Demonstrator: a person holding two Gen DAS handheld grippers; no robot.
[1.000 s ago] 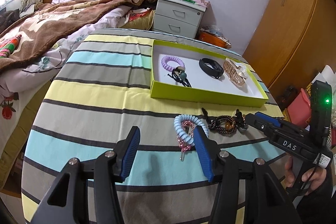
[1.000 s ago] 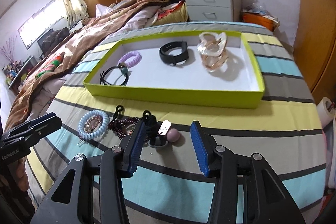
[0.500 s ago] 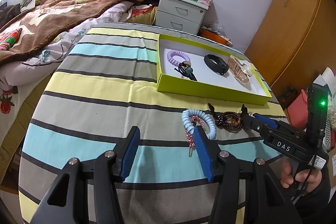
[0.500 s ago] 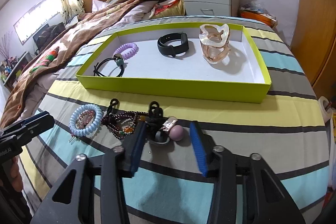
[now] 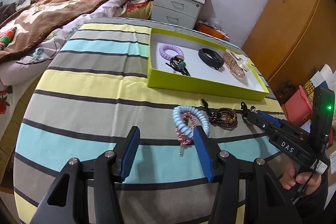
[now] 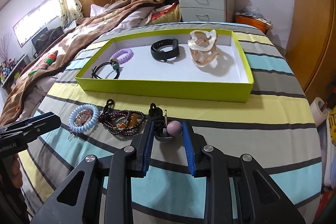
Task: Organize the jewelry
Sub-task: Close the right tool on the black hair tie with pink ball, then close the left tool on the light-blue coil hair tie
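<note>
Pendant (image 6: 168, 132) between parted right hand-held gripper (image 6: 167, 145) pads, tray (image 6: 168, 90) wall beyond.

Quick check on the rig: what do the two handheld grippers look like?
Both are black, angular frames with silver bolts and ribbed blue finger pads. The left gripper looks the same as the right gripper. In the left view the right one carries white "DAS" lettering, a green indicator light, a cable and a label sticker.

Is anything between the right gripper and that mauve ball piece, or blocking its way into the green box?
Nothing visible: the right gripper already brackets the mauve ball piece, jaws open. Beyond it lies bare cloth up to the green box; only its near wall must be cleared.
</note>
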